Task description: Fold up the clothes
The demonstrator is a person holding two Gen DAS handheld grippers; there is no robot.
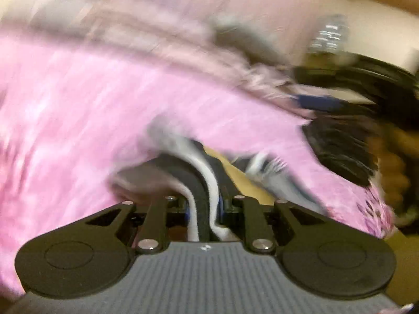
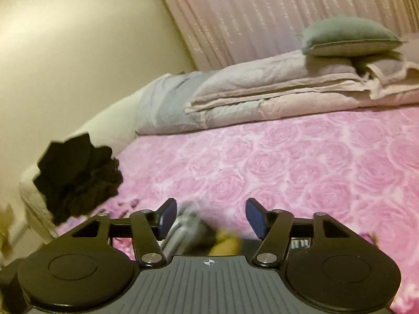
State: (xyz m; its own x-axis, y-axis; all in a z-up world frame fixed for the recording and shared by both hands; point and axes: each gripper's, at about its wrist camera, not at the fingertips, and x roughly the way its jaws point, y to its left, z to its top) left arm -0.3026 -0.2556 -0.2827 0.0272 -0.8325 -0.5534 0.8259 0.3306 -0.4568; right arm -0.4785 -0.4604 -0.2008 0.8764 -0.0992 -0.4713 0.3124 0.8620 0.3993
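In the blurred left wrist view my left gripper (image 1: 205, 206) is shut on a black garment with white stripes (image 1: 201, 183), which runs up from between the fingers over the pink rose-patterned bedspread (image 1: 78, 110). A dark pile of clothes (image 1: 337, 146) lies at the right. In the right wrist view my right gripper (image 2: 209, 217) is open, its blue pads (image 2: 255, 216) wide apart, just above the bedspread (image 2: 288, 162). A blurred grey and yellow piece of cloth (image 2: 199, 233) shows low between the fingers. A black clothes pile (image 2: 78, 175) lies at the bed's left edge.
A folded beige and grey quilt (image 2: 262, 94) lies along the far side of the bed with a grey pillow (image 2: 351, 36) on top. A pink curtain (image 2: 262, 13) hangs behind, and a cream wall (image 2: 78, 39) is at the left.
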